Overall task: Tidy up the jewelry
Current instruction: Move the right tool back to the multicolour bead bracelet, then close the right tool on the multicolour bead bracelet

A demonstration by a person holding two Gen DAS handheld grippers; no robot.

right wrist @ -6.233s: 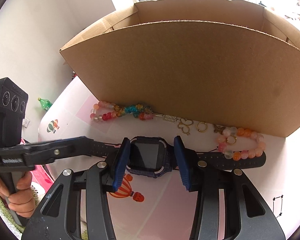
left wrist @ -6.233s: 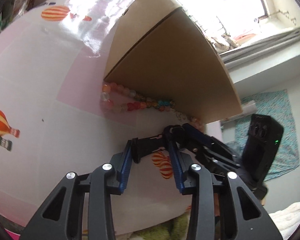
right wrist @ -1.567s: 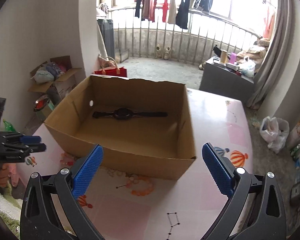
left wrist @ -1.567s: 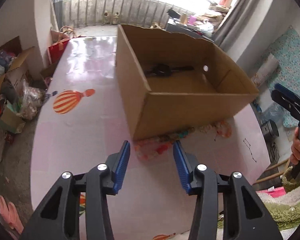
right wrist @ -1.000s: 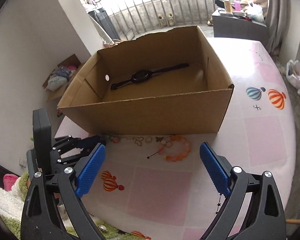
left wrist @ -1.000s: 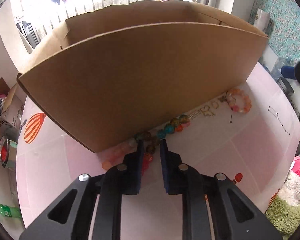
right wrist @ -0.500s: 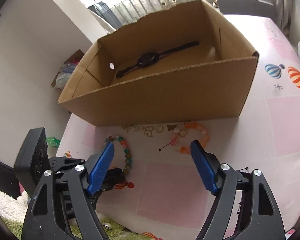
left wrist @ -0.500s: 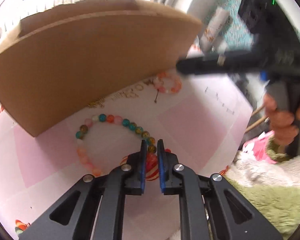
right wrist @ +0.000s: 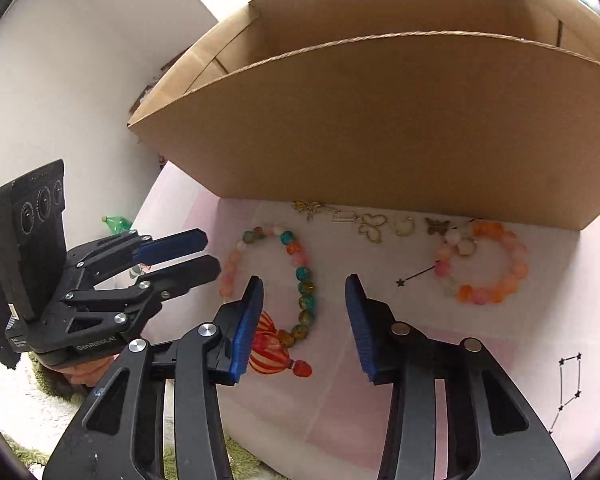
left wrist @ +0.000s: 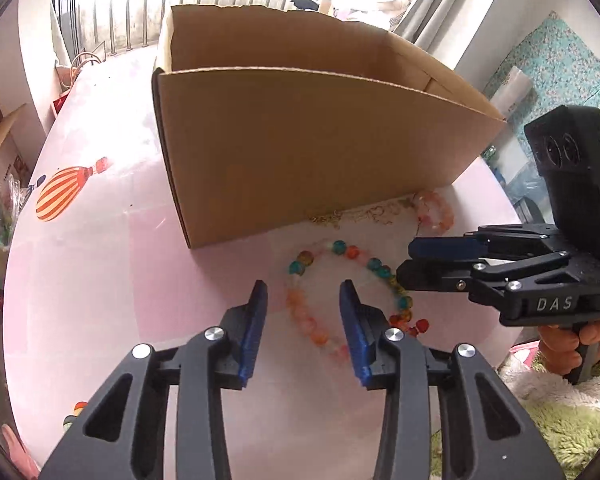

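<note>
Pink balloon-print bench (right wrist: 440, 364), cardboard box (right wrist: 380, 128) open-topped for collecting. Multicoloured bead bracelet (right wrist: 296, 264) loose on bench, just before box wall (peach bracelet (right wrist: 488, 264) and small charms (right wrist: 372, 226) alongside). Left gripper (left wrist: 302, 312) just parted, empty, releasing. Right gripper (right wrist: 304, 312) narrowing around beads, not yet pinching.

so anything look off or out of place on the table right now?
Nothing damaged or spilled. The jewelry sits outside the cardboard box: a multicolor bead bracelet lies opened into a loose curve, an orange bracelet and small gold charms lie along the box's wall.
</note>
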